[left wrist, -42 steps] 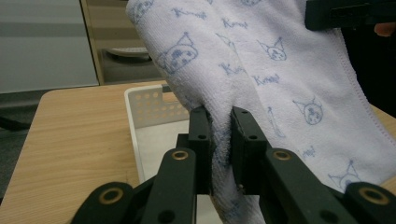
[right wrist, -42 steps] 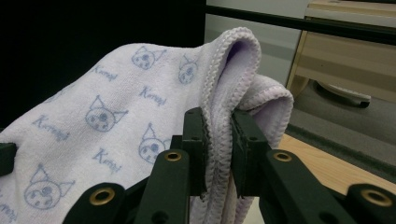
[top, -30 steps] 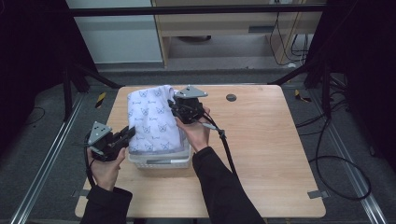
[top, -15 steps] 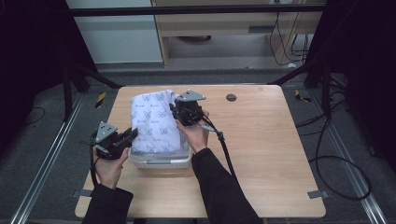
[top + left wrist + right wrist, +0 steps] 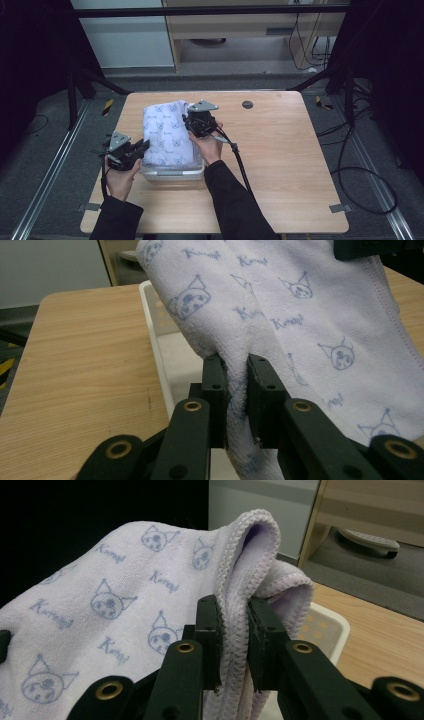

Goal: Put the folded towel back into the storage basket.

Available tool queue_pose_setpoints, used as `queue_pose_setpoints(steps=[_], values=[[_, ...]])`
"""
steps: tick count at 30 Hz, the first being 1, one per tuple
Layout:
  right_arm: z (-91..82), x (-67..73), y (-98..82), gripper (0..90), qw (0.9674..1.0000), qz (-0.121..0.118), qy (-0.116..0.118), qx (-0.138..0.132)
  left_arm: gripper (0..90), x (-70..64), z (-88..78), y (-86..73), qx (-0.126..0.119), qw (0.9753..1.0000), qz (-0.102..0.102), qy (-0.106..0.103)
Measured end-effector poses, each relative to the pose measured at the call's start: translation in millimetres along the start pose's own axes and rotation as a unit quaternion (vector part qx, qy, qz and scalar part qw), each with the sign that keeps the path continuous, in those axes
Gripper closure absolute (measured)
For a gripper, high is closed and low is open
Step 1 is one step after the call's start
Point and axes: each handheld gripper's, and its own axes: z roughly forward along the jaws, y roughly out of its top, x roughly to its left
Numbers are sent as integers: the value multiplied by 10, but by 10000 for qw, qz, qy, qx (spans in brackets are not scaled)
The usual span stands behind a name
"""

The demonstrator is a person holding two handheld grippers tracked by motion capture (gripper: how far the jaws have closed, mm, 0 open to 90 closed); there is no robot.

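Observation:
A pale lilac towel (image 5: 167, 132) printed with blue cat faces hangs stretched over a white plastic bin (image 5: 172, 174) on the wooden table. My left gripper (image 5: 141, 148) is shut on the towel's near left part, its pads pinching a fold of the towel (image 5: 280, 315). At the far right edge my right gripper (image 5: 189, 125) is shut on the stitched hem of the towel (image 5: 150, 590). In the left gripper view the bin's white rim (image 5: 155, 340) passes under the cloth. Behind the folded hem, the right gripper view catches a corner of the bin (image 5: 325, 625).
The wooden table (image 5: 280, 150) has bare room to the right of the bin and in front of it. A round dark cable hole (image 5: 247, 104) sits near the far edge. A black cable (image 5: 240, 165) trails from my right gripper along the forearm.
Both hands have sunk a little with the towel, bringing it lower over the bin. The left gripper has shifted slightly toward the bin's left side.

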Motion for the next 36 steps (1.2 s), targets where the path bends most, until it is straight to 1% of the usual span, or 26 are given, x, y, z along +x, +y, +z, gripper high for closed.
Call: queue_pose_setpoints(steps=[4,6,10,13,14,19,22,27,28,36], values=[[30,-7,-49,776,10000,36,-23,63,791,-7,57,-33,96,9999,46,14],[48,-12,-78,776,9999,40,-36,115,791,-5,85,-49,130,9999,9,-3],[81,-26,-126,776,9999,48,-48,147,791,-7,130,-75,207,9998,25,15],[98,-33,-159,776,9998,91,-50,192,791,-17,156,-94,266,9996,89,30],[104,-40,-171,776,9998,62,-63,204,790,-21,164,-99,284,9995,101,28],[128,-53,-223,776,9995,82,-87,275,790,-32,208,-130,363,9992,136,43],[147,-55,-255,775,9994,79,-93,324,790,-29,231,-151,395,9992,104,51],[190,-54,-304,774,9992,86,-107,377,789,-23,267,-182,472,9988,115,64],[198,-55,-313,774,9991,75,-116,395,789,-26,278,-191,480,9988,89,67],[240,-68,-378,770,9985,90,-152,519,788,-38,323,-222,581,9982,99,90]])
